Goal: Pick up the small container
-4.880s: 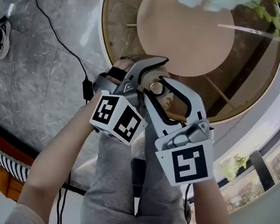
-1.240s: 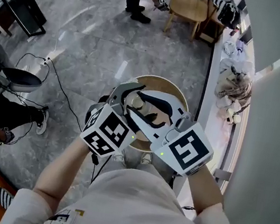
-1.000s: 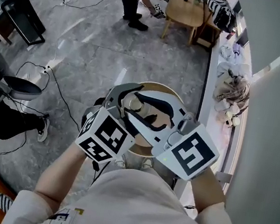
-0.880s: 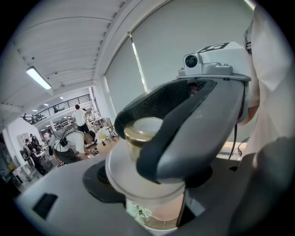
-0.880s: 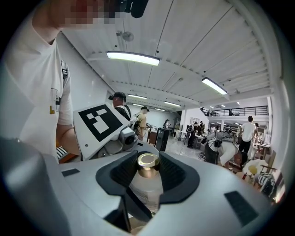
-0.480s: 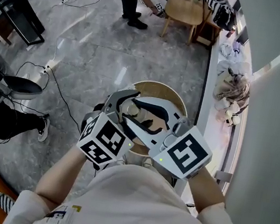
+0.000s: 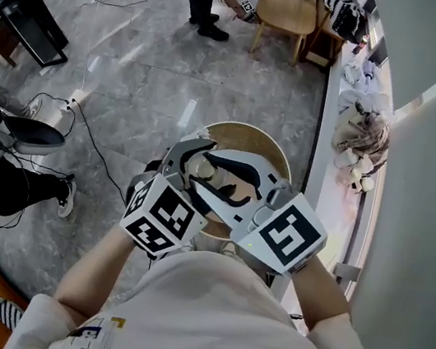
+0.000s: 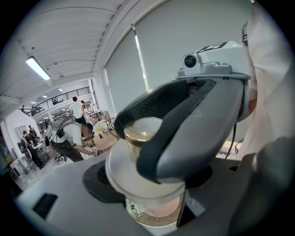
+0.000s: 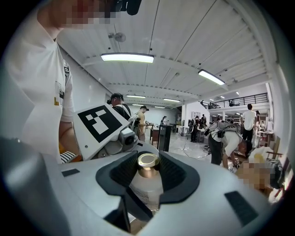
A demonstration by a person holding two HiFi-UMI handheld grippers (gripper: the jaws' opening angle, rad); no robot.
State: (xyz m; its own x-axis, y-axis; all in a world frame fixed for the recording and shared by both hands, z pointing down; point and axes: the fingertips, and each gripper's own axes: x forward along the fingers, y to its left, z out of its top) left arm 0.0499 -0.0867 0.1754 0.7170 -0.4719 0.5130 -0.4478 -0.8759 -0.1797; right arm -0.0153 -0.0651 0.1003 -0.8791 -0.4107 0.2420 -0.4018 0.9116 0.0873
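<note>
Jaws of the left gripper (image 8: 150, 186) stand wide and clasp the broad, pale body of the small container (image 8: 133, 168). Those of the right gripper (image 9: 148, 177) are drawn in narrow around its neck, just under the gold cap (image 9: 148, 161). Both grippers thus hold the one container, which is lifted clear in front of the person's chest with the cap pointing away from the body. Head view: the two grippers cross at the centre, with the left marker cube (image 7: 162, 218) at 7 o'clock of the container and the right marker cube (image 7: 284, 233) at 4 o'clock. The container is seen against the round table (image 7: 276, 151), which lies below it and reaches toward 12 o'clock. Grey stone floor (image 7: 176, 79) fills the field from 9 to 12 o'clock, with cables (image 7: 95, 135) trailing at 9 o'clock. A small wooden table (image 7: 288, 6) stands far off at 12 o'clock, and a white ledge with soft items (image 7: 362, 136) runs at 2 o'clock. Left gripper view: one dark-padded jaw of the right gripper curves over the cap. Right gripper view: the left marker cube sits at 10 o'clock of the cap.
</note>
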